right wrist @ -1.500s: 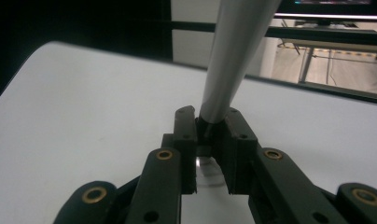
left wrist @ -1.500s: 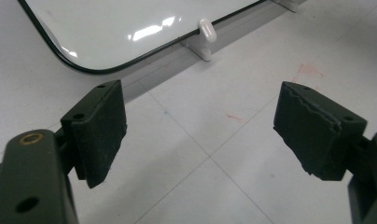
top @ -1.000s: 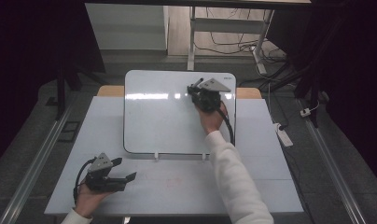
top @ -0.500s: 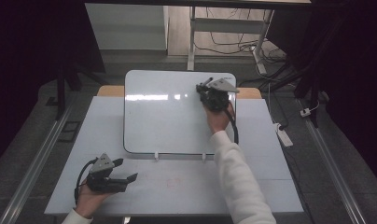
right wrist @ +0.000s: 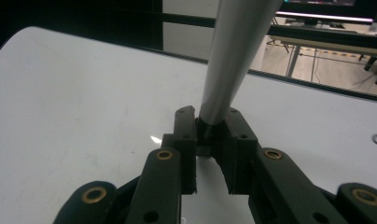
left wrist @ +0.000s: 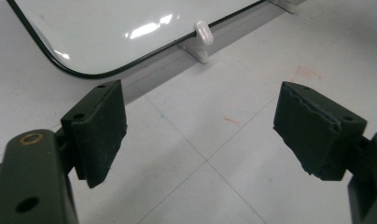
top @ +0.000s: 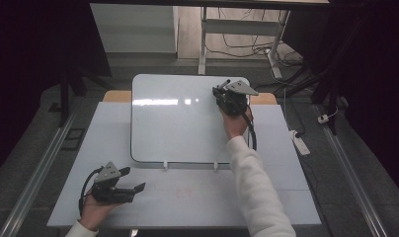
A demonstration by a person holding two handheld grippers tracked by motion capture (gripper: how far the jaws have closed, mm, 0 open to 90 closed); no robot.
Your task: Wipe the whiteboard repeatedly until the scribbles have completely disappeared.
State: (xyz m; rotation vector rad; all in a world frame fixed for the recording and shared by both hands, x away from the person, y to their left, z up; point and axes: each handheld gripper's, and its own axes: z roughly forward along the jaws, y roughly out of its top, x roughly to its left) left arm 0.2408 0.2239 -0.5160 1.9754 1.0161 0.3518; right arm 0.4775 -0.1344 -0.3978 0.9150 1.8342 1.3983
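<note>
Marker (right wrist: 226, 65), a pale grey tapered barrel, stands gripped between the jaws of the right gripper (right wrist: 210, 128), its lower end pinched by the two black pads (right wrist: 184, 135) and the rest of it rising up and away toward the top of the right gripper view. In the high view only a small dark stub (top: 224, 84) pokes out above the right gripper (top: 230, 98), so whether its tip touches the whiteboard (top: 178, 123) is hard to say; the tip itself is hidden behind the pads. The gripper sits over the whiteboard's far right corner, the hand (top: 235, 122) and white sleeve (top: 257, 192) reaching in across the board's right edge. Near the whiteboard's front left corner, just off the board on the table (top: 197, 197), the left gripper (top: 119, 186) rests in the other hand (top: 94, 210). Its jaws stand wide apart with nothing between them, the pads (left wrist: 100, 130) over bare table, and the whiteboard's black-rimmed rounded corner (left wrist: 84, 72) and a white clip (left wrist: 203, 32) lie just beyond.
</note>
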